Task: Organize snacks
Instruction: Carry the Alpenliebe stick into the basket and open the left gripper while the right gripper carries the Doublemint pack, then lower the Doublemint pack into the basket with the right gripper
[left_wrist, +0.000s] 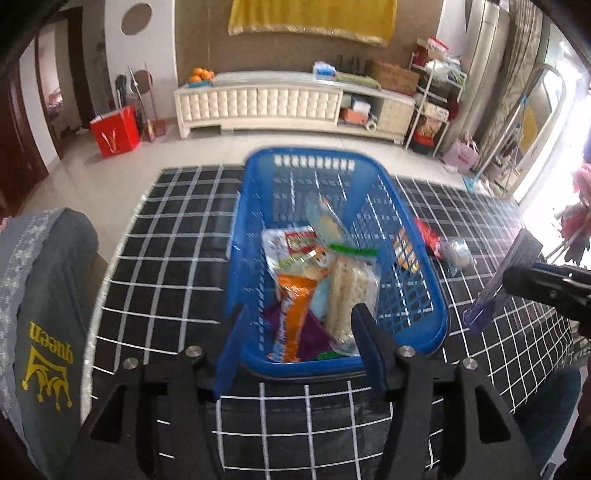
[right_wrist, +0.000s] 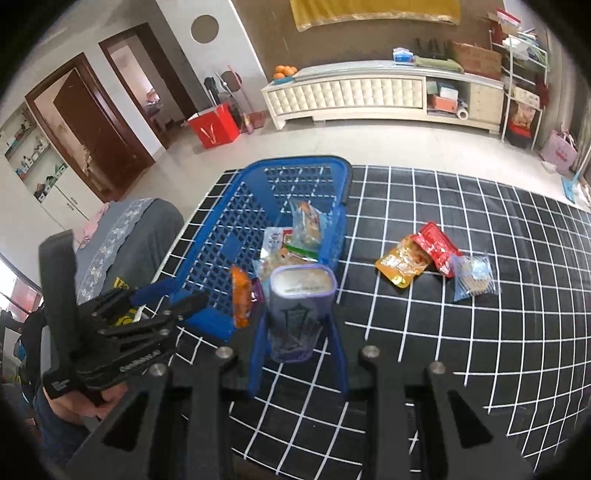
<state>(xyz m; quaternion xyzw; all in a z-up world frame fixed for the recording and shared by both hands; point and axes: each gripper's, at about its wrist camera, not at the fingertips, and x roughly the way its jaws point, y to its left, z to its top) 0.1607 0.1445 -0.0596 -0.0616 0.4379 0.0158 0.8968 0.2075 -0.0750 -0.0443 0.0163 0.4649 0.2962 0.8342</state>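
The right gripper, low in the centre of the right wrist frame, is closed on a purple packet. The left gripper stands half open and empty above the near rim of the blue basket. I judge the next move is carrying the packet over the rim and releasing. Three snacks wait at the frame's right; their labels are unreadable.

Red bag, oranges
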